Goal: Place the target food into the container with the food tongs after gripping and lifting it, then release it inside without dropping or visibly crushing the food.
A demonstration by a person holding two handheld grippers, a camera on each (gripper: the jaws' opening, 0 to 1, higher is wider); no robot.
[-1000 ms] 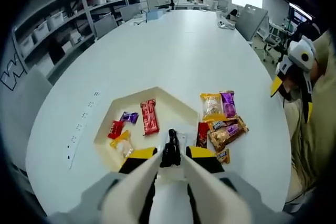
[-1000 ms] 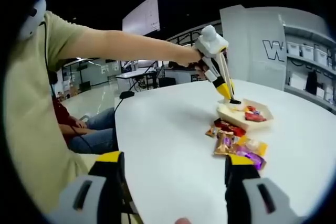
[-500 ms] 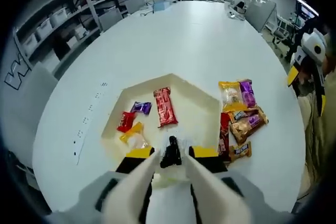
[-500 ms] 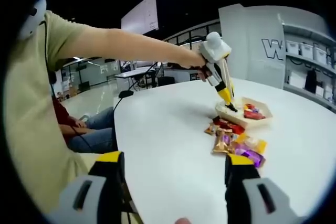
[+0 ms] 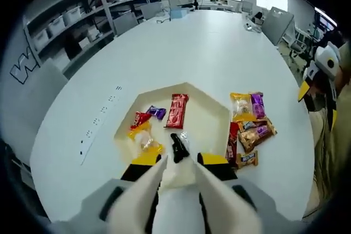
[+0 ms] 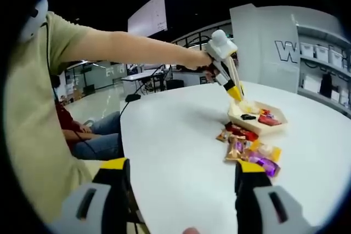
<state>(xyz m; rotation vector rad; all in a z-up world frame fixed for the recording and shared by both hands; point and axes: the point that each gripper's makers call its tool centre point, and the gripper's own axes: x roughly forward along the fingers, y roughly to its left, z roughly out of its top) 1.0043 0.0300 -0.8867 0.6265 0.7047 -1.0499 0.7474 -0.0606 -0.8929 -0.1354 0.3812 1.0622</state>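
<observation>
In the left gripper view, a cream hexagonal tray (image 5: pixel 211 114) sits on the white table (image 5: pixel 181 47) holding a long red bar (image 5: pixel 176 110), a purple sweet (image 5: pixel 156 112), a red sweet (image 5: pixel 140 119), a yellow-wrapped snack (image 5: pixel 143 138) and a small black packet (image 5: pixel 178 148), which lies on the tray floor at the near side, its long axis running roughly away from the camera; the left gripper (image 5: pixel 179 160) hangs just above that packet with its yellow-tipped jaws parted and nothing between them, and a loose pile of snack packs (image 5: pixel 249 126) lies on the table just beside the tray's right wall; in the right gripper view, the same tray (image 6: pixel 239 122) shows the black packet (image 6: pixel 248 117) lying flat inside next to a red wrapper (image 6: pixel 268 119), the left gripper (image 6: pixel 237 92) held by a person's outstretched arm (image 6: pixel 126 47) just above the tray, while the right gripper (image 6: pixel 181 175) stands well apart from the tray, its jaws spread wide and empty
</observation>
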